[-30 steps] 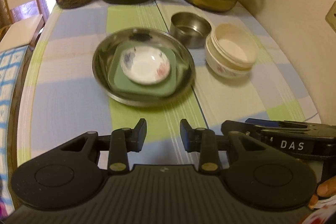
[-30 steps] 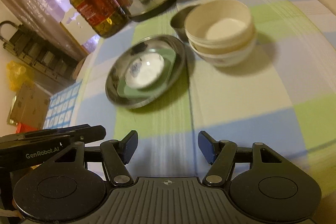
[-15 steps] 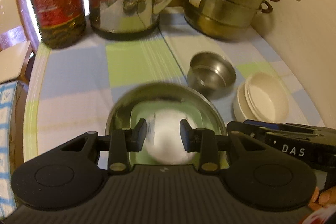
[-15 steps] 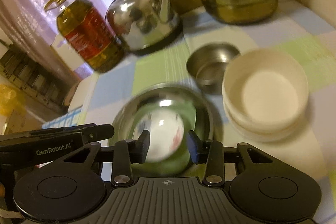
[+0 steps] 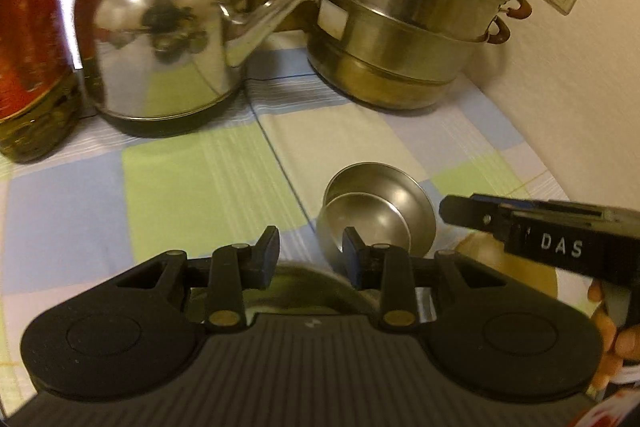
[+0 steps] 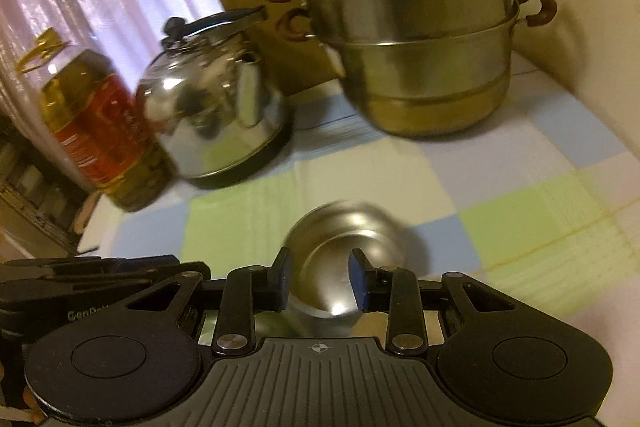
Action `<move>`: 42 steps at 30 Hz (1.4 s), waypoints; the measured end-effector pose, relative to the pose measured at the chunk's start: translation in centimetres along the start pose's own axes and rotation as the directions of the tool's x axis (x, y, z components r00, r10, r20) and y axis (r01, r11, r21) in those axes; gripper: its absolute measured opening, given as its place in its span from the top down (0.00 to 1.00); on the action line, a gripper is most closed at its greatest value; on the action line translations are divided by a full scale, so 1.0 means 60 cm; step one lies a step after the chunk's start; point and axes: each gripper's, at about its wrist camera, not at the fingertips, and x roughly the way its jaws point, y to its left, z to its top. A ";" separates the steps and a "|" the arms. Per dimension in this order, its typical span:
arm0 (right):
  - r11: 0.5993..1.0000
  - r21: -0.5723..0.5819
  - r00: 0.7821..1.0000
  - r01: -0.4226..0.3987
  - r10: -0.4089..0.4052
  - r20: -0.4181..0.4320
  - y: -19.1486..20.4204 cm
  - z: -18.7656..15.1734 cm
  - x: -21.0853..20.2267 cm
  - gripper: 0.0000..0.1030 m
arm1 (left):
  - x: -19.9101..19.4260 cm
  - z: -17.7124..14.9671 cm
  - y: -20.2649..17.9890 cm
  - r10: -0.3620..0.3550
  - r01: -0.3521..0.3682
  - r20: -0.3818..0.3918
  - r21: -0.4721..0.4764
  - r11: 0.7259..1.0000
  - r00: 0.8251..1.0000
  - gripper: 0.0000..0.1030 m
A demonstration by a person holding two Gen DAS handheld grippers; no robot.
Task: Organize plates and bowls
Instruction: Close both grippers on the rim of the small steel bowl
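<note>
Back of bench point(image 5: 200, 179) crowded: oil bottle point(image 5: 28, 39), kettle point(image 5: 160, 39), steamer pot point(image 5: 404, 27); wall close on right. Open cloth mid-bench. Left tool point(image 5: 310, 259) spread, over large steel plate point(image 5: 304, 275) rim. Right tool point(image 6: 318, 281) spread, small steel bowl point(image 6: 344, 263) just ahead between tips, not pinched.

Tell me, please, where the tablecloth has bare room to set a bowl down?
Bare cloth lies between the kettle and the small steel bowl, and right of the bowl below the steamer pot. The back edge is crowded: oil bottle, kettle, steamer.
</note>
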 end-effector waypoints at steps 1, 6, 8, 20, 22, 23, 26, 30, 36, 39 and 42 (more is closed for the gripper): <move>1.000 -0.004 1.000 0.012 -0.012 -0.007 -0.007 0.007 0.007 0.69 | 0.009 0.003 -0.003 -0.006 0.006 -0.003 0.003 1.000 1.000 0.70; 0.999 -0.023 0.998 0.044 -0.045 -0.052 -0.034 0.028 0.045 0.69 | 0.061 0.015 -0.015 -0.009 0.010 -0.039 0.008 1.000 0.999 0.70; 0.998 -0.030 0.996 0.050 -0.053 -0.076 -0.043 0.031 0.060 0.69 | 0.076 0.017 -0.016 -0.007 0.007 -0.054 0.006 1.000 0.999 0.70; 0.996 -0.063 0.971 0.067 -0.079 -0.227 -0.066 0.044 0.136 0.82 | 0.132 0.028 -0.015 -0.010 0.010 -0.112 -0.006 1.000 0.994 0.77; 0.995 -0.070 0.966 0.074 -0.089 -0.242 -0.066 0.044 0.142 0.84 | 0.136 0.028 -0.016 -0.012 0.012 -0.114 -0.004 1.000 0.993 0.79; 0.995 -0.068 0.965 0.074 -0.089 -0.247 -0.066 0.044 0.143 0.85 | 0.137 0.027 -0.017 -0.008 0.007 -0.114 -0.003 1.000 0.993 0.83; 0.994 -0.073 0.965 0.075 -0.091 -0.247 -0.067 0.043 0.146 0.88 | 0.142 0.025 -0.018 -0.005 0.005 -0.114 -0.003 1.000 0.993 0.87; 0.995 -0.067 0.966 0.077 -0.091 -0.244 -0.067 0.042 0.148 0.89 | 0.145 0.022 -0.017 -0.006 0.006 -0.116 -0.007 1.000 0.993 0.94; 0.993 -0.067 0.966 0.096 -0.109 -0.234 -0.067 0.038 0.146 0.96 | 0.143 0.023 -0.018 0.008 -0.009 -0.104 -0.009 1.000 0.995 0.95; 0.995 -0.050 0.971 0.091 -0.100 -0.219 -0.066 0.037 0.140 0.98 | 0.135 0.025 -0.016 0.012 -0.013 -0.086 -0.013 1.000 0.996 0.95; 0.996 -0.037 0.977 0.084 -0.090 -0.192 -0.062 0.041 0.128 0.98 | 0.123 0.031 -0.015 0.014 -0.015 -0.060 -0.019 1.000 0.998 0.95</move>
